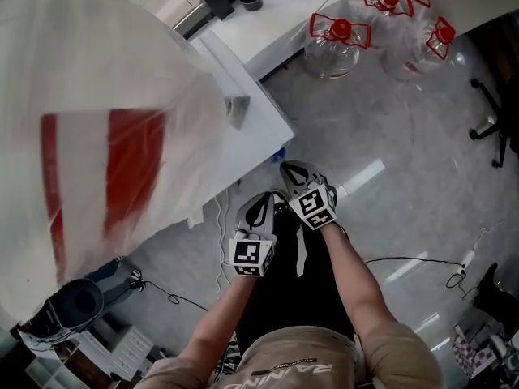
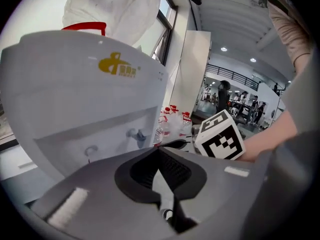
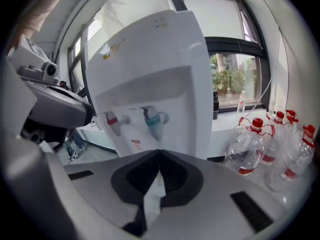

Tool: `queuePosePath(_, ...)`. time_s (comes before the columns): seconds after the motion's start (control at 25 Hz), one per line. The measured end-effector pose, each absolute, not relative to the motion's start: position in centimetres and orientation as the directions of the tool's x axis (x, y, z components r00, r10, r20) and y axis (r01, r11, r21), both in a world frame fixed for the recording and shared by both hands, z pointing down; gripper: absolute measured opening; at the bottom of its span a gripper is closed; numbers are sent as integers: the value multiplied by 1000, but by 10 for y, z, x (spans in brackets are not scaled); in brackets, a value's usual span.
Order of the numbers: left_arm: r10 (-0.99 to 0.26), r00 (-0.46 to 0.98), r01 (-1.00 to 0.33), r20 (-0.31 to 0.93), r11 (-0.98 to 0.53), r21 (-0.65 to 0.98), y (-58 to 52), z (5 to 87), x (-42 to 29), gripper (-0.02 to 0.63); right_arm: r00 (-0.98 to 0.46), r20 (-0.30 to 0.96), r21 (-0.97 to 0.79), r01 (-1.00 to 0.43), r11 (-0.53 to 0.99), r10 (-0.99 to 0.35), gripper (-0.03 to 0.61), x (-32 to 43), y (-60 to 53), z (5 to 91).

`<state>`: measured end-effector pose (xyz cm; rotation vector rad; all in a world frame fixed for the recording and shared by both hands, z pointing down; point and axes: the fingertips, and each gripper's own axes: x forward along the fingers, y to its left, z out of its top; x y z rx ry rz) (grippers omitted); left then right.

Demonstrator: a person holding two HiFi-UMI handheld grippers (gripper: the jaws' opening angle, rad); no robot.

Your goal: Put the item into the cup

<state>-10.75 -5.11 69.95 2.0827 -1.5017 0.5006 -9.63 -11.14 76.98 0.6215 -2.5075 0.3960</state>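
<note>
Over glossy grey floor [image 1: 389, 177], left gripper [image 2: 159, 153] and right gripper [image 3: 159, 155] are held pressed together, nothing pinched. A boxy white plastic water dispenser [image 3: 150, 69] is faced. Item and cup cannot be located.

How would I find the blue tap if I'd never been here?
Look for the tall white water dispenser. In the recess on its front are two taps. The blue tap is the one nearer the clear bottles; its neighbour, the red tap, has a red top.
</note>
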Motion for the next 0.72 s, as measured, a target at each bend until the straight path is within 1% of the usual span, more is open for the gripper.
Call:
queuePosePath(0.12, -751, 311, -950, 582, -232, 209, -51, 714, -110, 8, -759, 553, -157, -501, 851, -345, 11, -108, -117, 785)
queuePosePath(0.28, -730, 333, -943, 596, -250, 220, -49, 727, -104, 8, -752, 568, -156, -498, 853, -335, 11, -116, -121, 799)
queuePosePath(0.72, -710, 348, -938, 612, -262, 228, -52, 738, -108, 8, -740, 588, -168, -505, 847, -325, 12, -127, -130, 826)
